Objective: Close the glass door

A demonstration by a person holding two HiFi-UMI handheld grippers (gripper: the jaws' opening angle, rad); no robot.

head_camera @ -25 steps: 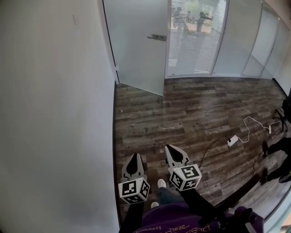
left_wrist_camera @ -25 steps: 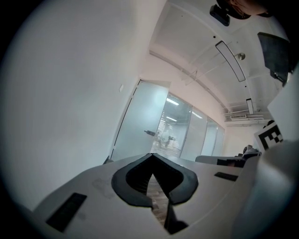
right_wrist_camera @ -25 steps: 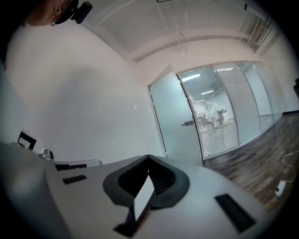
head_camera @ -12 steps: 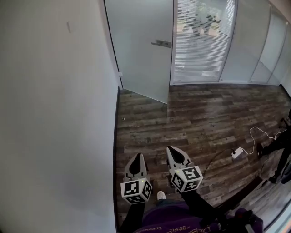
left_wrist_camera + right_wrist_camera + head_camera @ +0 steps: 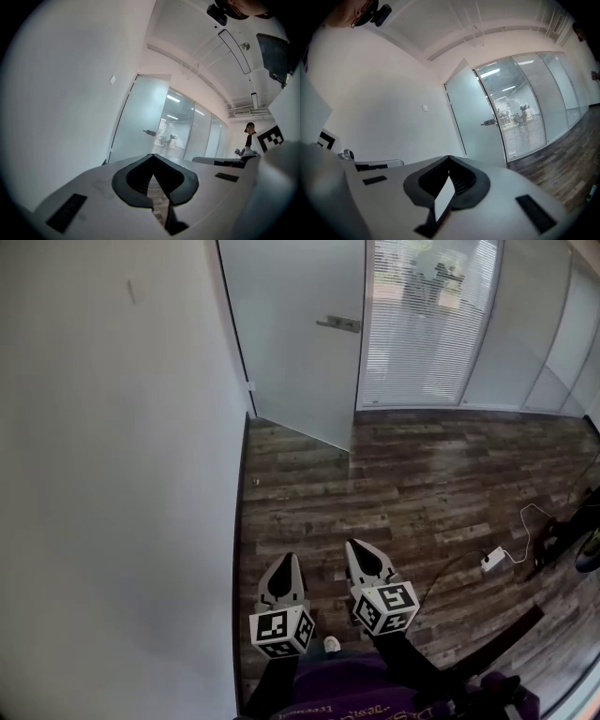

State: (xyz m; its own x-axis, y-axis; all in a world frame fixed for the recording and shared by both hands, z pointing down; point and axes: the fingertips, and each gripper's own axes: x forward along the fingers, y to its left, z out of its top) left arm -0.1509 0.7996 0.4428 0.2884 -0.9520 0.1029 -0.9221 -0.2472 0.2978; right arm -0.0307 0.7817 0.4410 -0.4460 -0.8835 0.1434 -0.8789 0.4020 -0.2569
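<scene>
Head view: high above the wood floor [image 5: 403,474], facing steeply down and forward, the glass door [image 5: 300,343] far ahead; left gripper view and right gripper view: low, nearly level, each sighting along its own jaws toward that distant door; all three share door, handle [image 5: 339,323], white wall [image 5: 112,474].

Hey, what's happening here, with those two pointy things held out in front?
A person holds a tool in each hand, the left tool and the right tool, both shut and empty, pointing toward a frosted glass door that stands open. Neither touches the door or its handle yet; wooden floor lies between them.
</scene>
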